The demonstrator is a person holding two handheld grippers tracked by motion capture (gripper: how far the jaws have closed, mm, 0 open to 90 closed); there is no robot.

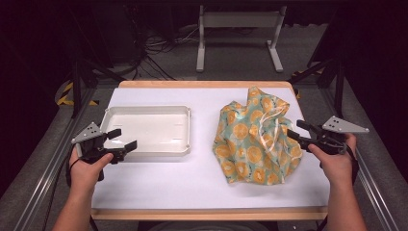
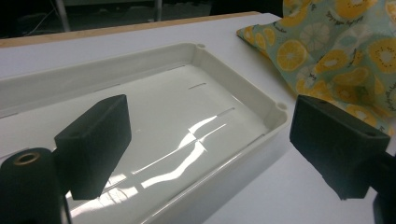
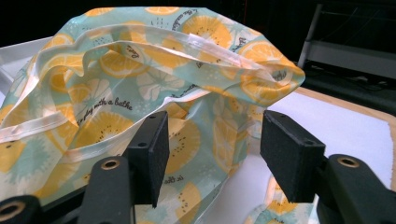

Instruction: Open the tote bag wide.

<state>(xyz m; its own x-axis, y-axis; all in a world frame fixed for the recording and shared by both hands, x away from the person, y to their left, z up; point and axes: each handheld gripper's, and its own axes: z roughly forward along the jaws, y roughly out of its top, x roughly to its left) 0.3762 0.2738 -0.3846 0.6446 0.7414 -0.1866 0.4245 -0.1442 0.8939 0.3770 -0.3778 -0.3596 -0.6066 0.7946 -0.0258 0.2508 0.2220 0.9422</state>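
left gripper (image 1: 122,139) hovers open at the tray's (image 1: 144,111) lower-left rim; right gripper (image 1: 297,130) gapes at the bag's (image 1: 250,139) right edge, gripping nothing.

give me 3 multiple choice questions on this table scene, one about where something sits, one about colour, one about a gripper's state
1. Where does the white tray sit relative to the fruit-print bag?
A. on the person's left of it
B. on the person's right of it
C. on top of it

2. What fruit-slice colour covers the bag?
A. red
B. orange-yellow
C. purple

3. How do the right gripper's jaws stand?
A. shut on the tray rim
B. shut with nothing between them
C. open, at the bag's fabric

Answers:
1 A: in the high view the tray lies by the left gripper, apart from the bag.
2 B: orange-yellow slices on a pale teal ground.
3 C: the right gripper view shows a wide gap between the jaws, with fabric just beyond.
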